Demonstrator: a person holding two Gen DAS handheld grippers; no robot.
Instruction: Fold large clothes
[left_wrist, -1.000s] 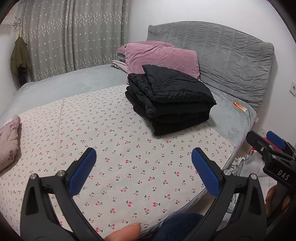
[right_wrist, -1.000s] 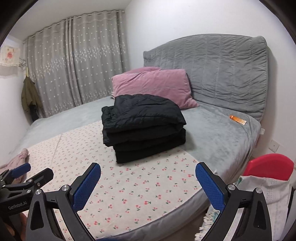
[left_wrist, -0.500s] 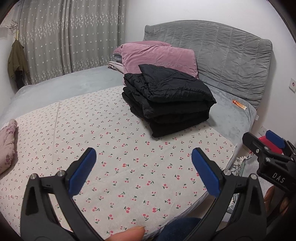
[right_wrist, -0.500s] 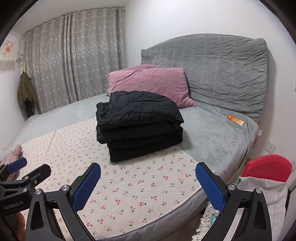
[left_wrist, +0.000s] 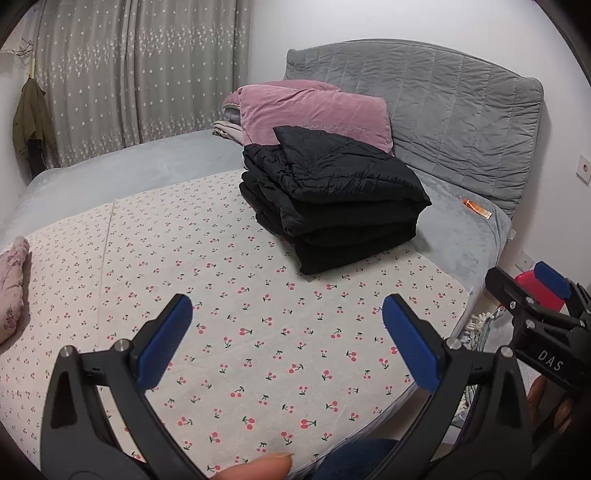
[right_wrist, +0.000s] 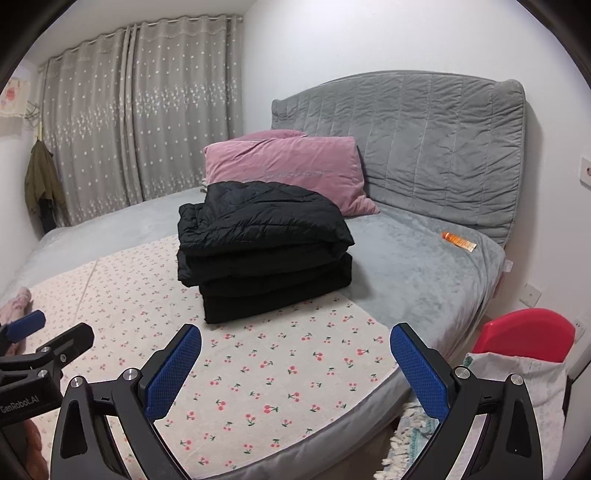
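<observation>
Black folded coat (right_wrist: 264, 247) lying in front of pink pillow (right_wrist: 284, 166); left gripper (left_wrist: 286, 339), right gripper (right_wrist: 295, 363) hovering near coat, fingers spread wide, gripping nothing.

I am seeing a black quilted jacket (right_wrist: 264, 254) lying on a cream sheet with red cherries (right_wrist: 258, 373). Behind the jacket a dusty-pink pillow (right_wrist: 284, 166) is leaning on a grey quilted headboard (right_wrist: 424, 136). Right of the jacket an orange tube (right_wrist: 459, 241) is showing. My fingers' pads (left_wrist: 164, 347) are showing blue.
</observation>
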